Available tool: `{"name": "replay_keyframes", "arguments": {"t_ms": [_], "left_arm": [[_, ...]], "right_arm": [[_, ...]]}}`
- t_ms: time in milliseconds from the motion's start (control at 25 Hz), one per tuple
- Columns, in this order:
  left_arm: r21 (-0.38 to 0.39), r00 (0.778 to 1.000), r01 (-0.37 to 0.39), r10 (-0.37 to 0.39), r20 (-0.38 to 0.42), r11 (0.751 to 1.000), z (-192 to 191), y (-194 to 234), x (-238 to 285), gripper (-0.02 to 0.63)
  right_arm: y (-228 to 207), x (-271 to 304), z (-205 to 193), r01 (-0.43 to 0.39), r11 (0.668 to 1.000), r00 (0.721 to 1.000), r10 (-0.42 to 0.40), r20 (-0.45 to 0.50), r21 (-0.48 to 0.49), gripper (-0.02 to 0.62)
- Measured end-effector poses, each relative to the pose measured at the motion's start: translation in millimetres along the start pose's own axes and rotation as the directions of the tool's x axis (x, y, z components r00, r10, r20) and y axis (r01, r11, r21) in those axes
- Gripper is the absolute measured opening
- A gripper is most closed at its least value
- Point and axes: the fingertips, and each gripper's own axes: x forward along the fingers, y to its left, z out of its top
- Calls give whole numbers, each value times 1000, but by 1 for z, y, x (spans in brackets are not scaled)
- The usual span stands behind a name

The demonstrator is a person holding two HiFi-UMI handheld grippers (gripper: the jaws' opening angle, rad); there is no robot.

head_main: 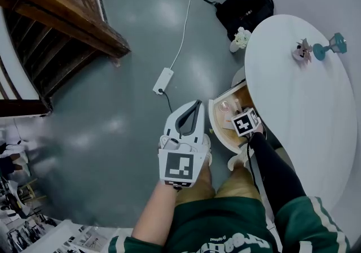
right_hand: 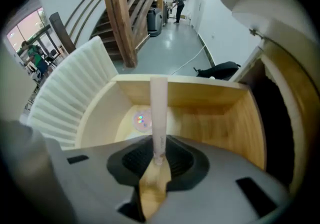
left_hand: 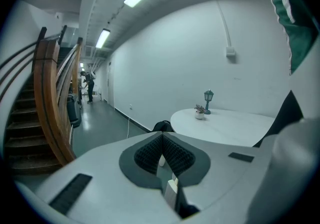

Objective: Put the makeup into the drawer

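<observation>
Overhead, drawer [head_main: 214,122] half-hidden; rt tool [right_hand: 158,155] grips makeup [right_hand: 159,113].

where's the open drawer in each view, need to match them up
Head view: the drawer sits right of centre, pulled out at the edge of the white table.
Left gripper view: not in it.
Right gripper view: the drawer fills the middle, wooden inside, with the pink tube in front of it.
Shared landmark: the black backpack, seen in all three views.
</observation>
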Motion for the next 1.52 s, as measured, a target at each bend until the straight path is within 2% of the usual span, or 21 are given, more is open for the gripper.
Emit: {"name": "replay_keyframes", "arguments": {"t_ms": [240, 800, 840, 880, 920, 960, 1000, 1160, 1520], "left_arm": [[-3, 1000, 5, -6, -20, 1000, -11, 7, 9, 0], [-20, 999, -6, 5, -51, 1000, -28, 15, 11, 0], [-21, 999, -5, 4, -51, 1000, -29, 14, 12, 0], [-24, 999, -3, 2, -50, 1000, -29, 13, 12, 0], [-28, 999, 0, -1, -50, 1000, -29, 13, 13, 0], [-32, 999, 1, -3, -51, 999, -29, 12, 13, 0], [-34, 999, 1, -3, -51, 999, -29, 12, 13, 0], [-32, 999, 7, -9, -44, 999, -25, 12, 10, 0], [-11, 999, 39, -39, -4, 999, -6, -2, 0, 0]], "right_arm": [[-13, 27, -8, 11, 1000, 998, -11, -60, 6, 80], [-5, 47, -15, -16, 1000, 996, 17, -82, 10, 84], [-5, 48, -15, -21, 1000, 997, 22, -79, 13, 97], [-5, 49, -15, -28, 999, 997, 29, -75, 20, 138], [-4, 49, -15, -36, 999, 997, 38, -69, 29, 210], [-3, 49, -15, -44, 998, 997, 47, -62, 38, 250], [-2, 48, -14, -50, 998, 997, 53, -56, 46, 261], [5, 40, -11, -60, 997, 998, 62, -31, 54, 270], [37, -7, 5, -109, 991, 989, 101, 109, 71, 267]]}}
